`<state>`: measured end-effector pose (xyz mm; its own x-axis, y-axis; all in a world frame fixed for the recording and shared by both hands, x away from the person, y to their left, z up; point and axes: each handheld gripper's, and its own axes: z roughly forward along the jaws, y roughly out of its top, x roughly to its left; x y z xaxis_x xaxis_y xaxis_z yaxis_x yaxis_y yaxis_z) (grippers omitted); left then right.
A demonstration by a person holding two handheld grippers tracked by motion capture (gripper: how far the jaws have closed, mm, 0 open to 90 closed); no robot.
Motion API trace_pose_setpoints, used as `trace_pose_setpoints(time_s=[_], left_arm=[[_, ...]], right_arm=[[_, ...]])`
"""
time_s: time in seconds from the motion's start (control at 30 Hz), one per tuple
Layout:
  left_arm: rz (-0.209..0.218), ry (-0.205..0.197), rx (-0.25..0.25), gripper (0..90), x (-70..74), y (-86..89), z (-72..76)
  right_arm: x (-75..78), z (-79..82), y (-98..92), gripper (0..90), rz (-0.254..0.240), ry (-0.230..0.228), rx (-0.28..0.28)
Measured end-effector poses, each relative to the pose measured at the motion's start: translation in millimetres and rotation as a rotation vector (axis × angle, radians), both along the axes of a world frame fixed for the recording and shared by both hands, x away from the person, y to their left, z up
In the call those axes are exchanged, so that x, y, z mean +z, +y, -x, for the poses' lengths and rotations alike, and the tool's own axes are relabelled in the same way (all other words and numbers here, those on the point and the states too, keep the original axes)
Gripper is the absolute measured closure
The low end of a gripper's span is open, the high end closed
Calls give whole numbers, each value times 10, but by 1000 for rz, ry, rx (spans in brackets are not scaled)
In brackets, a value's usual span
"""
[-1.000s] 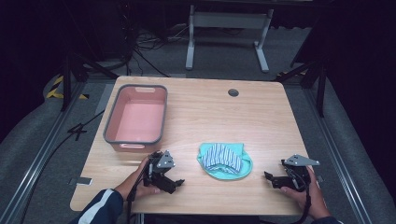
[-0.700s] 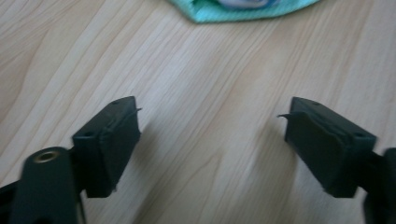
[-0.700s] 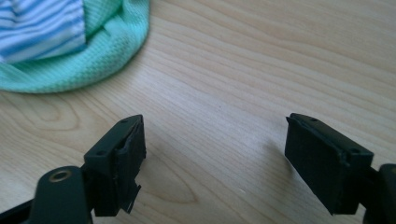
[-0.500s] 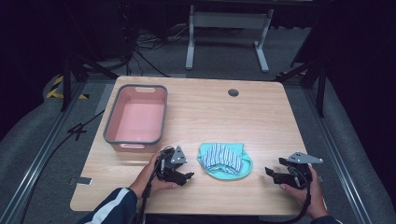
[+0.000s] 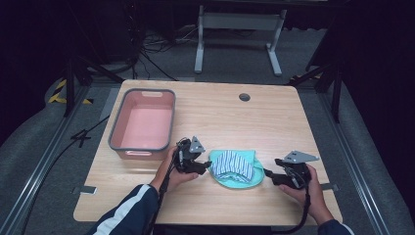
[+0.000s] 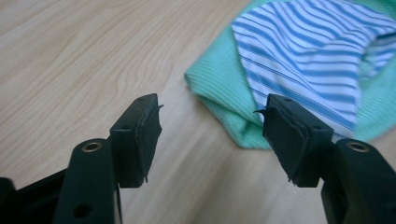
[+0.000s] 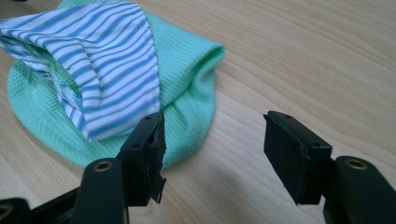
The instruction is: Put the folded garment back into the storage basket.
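A green waffle cloth [image 5: 247, 159] with a blue-and-white striped cloth [image 5: 234, 164] folded on top lies near the table's front edge. My left gripper [image 5: 207, 167] points at the bundle's left edge, and my right gripper [image 5: 269, 176] points at its right edge. Both pairs of jaws have just been closing and stand half apart with nothing between the pads. In the left gripper view the green cloth [image 6: 219, 93] lies just beyond the left gripper [image 6: 210, 103]. In the right gripper view the striped cloth [image 7: 107, 70] and green cloth [image 7: 187, 84] lie ahead and left of the right gripper [image 7: 215, 116].
A pink basin [image 5: 116, 131] with a grey rim stands at the table's left, just behind the left hand. The wooden table [image 5: 244, 122] has a round cable hole [image 5: 244, 97] at the back. Dark floor, rails and a metal stand surround the table.
The left gripper has moved right and a little away from the person, up to the cloth's left edge. The right gripper has shifted left toward the cloth. Both pairs of jaws are narrower.
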<state>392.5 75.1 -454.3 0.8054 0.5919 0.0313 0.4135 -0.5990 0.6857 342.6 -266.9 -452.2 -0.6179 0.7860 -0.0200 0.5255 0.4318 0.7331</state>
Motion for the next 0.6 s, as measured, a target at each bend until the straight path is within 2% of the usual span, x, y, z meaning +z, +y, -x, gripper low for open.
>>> trace_pose_setpoints(time_s=[0.03, 0.2, 0.3, 0.33, 0.4, 0.43, 0.47, 0.5, 0.6], left_arm=[[6, 9, 0, 372, -14, -15, -29], [14, -1, 15, 373, -31, -79, -144], [29, 19, 13, 372, -64, -104, -176], [35, 31, 4, 370, -78, -121, -177], [8, 24, 1, 368, -96, -155, -176], [11, 22, 5, 368, -108, -167, -177], [12, 37, 1, 367, -124, -173, -190], [8, 41, -1, 361, -138, -179, -202], [26, 52, 2, 338, -153, -194, -209]], right_arm=[[2, -55, 79, 428, 3, 2, 14], [-11, -192, 228, 467, -2, 5, 30], [-33, -268, 294, 469, 13, 10, 24], [-38, -283, 308, 470, 2, 16, 21], [-59, -323, 345, 470, 2, 26, 16], [-74, -333, 364, 469, 5, 29, 18], [-90, -344, 376, 468, 11, 33, 19], [-116, -363, 396, 466, 38, 37, 14], [-183, -389, 416, 440, 30, 72, 15]])
